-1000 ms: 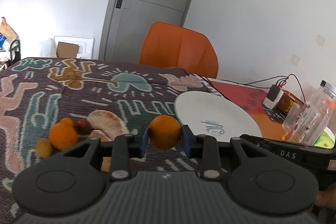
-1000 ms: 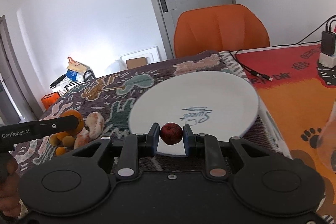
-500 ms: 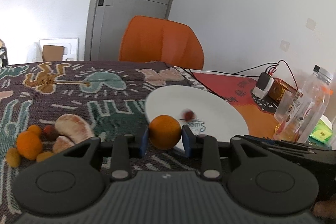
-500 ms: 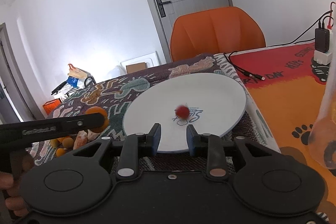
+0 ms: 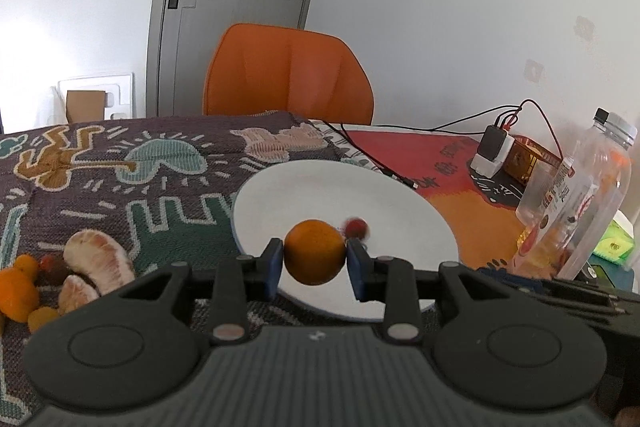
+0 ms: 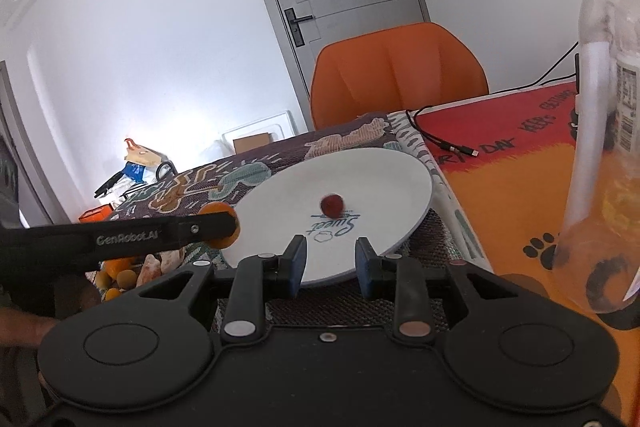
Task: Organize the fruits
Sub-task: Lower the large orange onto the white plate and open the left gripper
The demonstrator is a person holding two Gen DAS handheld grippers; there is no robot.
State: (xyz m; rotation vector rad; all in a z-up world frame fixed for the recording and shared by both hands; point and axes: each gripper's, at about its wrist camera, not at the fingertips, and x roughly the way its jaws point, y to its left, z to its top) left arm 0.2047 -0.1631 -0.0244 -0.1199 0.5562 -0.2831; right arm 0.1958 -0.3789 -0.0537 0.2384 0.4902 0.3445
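While the left tongs (image 5: 315, 259) hold an orange (image 5: 314, 252) pinched between both blue pads, we note the fruit hangs over the near edge of the white plate (image 5: 400, 203), not yet set down. The right tongs (image 6: 330, 259) stand parted and hold nothing, drawn up at the plate's near rim. One small red fruit (image 6: 332, 204) sits on the plate, right at the printed lettering near its middle; in the left wrist view it shows just beside the orange and blurred, so we cannot tell whether it has come to rest.

Remaining fruit lies in a loose heap on the patterned cloth (image 5: 120, 187) covering the counter, to the left of the plate: peeled citrus segments (image 5: 98, 261), another orange (image 5: 16, 293) and a few small yellow and dark pieces we cannot name. A plastic bottle (image 6: 600, 131) stands close on the right.

Step in hand, as we judge it: carrying fruit to the plate, one piece delivered, a second arriving. Next move calls for lowering the orange onto bare plate clear of the red fruit, then easing the pads apart slowly, since a round orange may roll toward the rim. Right tongs are free to go back to the heap.
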